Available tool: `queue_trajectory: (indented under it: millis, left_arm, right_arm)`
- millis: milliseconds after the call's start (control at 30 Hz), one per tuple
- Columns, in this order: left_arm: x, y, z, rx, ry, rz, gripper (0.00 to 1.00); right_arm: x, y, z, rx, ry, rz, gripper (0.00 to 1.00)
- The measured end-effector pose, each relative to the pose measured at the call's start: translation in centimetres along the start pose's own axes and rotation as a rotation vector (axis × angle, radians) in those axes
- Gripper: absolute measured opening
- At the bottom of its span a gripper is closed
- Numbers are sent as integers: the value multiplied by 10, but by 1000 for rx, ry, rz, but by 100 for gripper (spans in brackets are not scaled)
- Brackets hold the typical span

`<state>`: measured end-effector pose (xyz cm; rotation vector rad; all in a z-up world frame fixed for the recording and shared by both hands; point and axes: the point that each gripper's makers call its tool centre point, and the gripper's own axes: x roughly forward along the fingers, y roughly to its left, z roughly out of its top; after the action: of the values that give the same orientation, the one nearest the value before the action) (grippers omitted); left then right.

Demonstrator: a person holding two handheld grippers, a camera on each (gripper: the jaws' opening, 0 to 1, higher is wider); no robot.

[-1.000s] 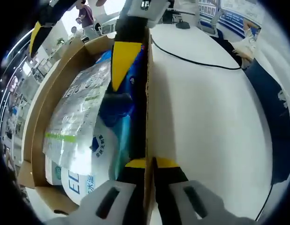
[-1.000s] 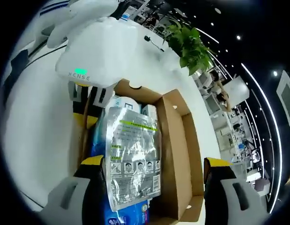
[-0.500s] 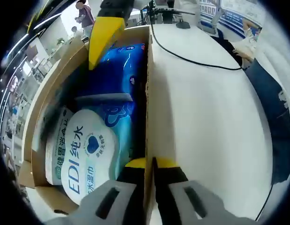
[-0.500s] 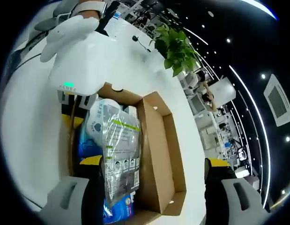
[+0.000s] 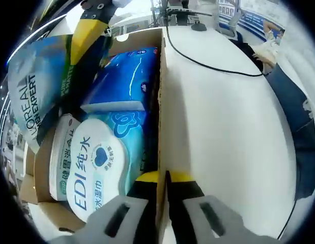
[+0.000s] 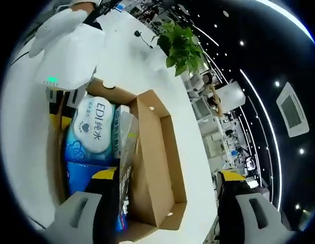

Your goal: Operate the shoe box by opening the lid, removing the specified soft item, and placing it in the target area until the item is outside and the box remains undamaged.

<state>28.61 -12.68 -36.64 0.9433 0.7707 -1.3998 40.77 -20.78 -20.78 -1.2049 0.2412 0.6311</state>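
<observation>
Nearest in the left gripper view, the left gripper [image 5: 163, 177] had its fingers pinched shut on the shoe box [image 5: 160, 101], one inside and one outside the long side wall, with the cardboard edge running straight away between them. Judged from that, this hand was steadying the box and was not free for the lift.

Inside the box, just beyond that wall, lay a white pack of wet wipes [image 5: 91, 170] and past it a blue pack [image 5: 124, 76], both flat on the bottom.

The soft item, a silvery-blue pouch [image 5: 32, 96], was up above the box's opposite wall, lifted off the packs and tilted. A yellow finger [image 5: 88, 35] of the right gripper [image 6: 168, 175] stood just beside it. In the right gripper view those fingers stood wide apart. The pouch showed edge-on against the inner face of one finger, its long axis running along the fingers down toward the box. How it was gripped could not be made out.

The lid [image 6: 154, 168] hung open on that same side of the box. The coming move probably meant carrying the pouch outward over it, since the right gripper was by far the nearer.

Beyond the box on the left gripper's side spread bare white worktop [image 5: 223, 132], crossed farther off by a black cable [image 5: 208, 63].
</observation>
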Motion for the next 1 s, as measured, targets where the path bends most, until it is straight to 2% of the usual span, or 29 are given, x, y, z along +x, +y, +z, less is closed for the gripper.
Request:
queue_trajectory:
  millis: [233, 333, 667, 1000]
  left_arm:
    - [0, 0, 0, 1, -1, 0, 1]
    - [0, 0, 0, 1, -1, 0, 1]
    - [0, -1, 0, 1, 0, -1, 1]
    - [0, -1, -1, 0, -1, -1, 1]
  right_arm:
    - [14, 6, -7, 41, 14, 29, 73]
    - [22, 10, -10, 85, 22, 46, 72]
    - [38, 21, -15, 97, 32, 77, 67]
    - [41, 32, -15, 82, 15, 109, 55]
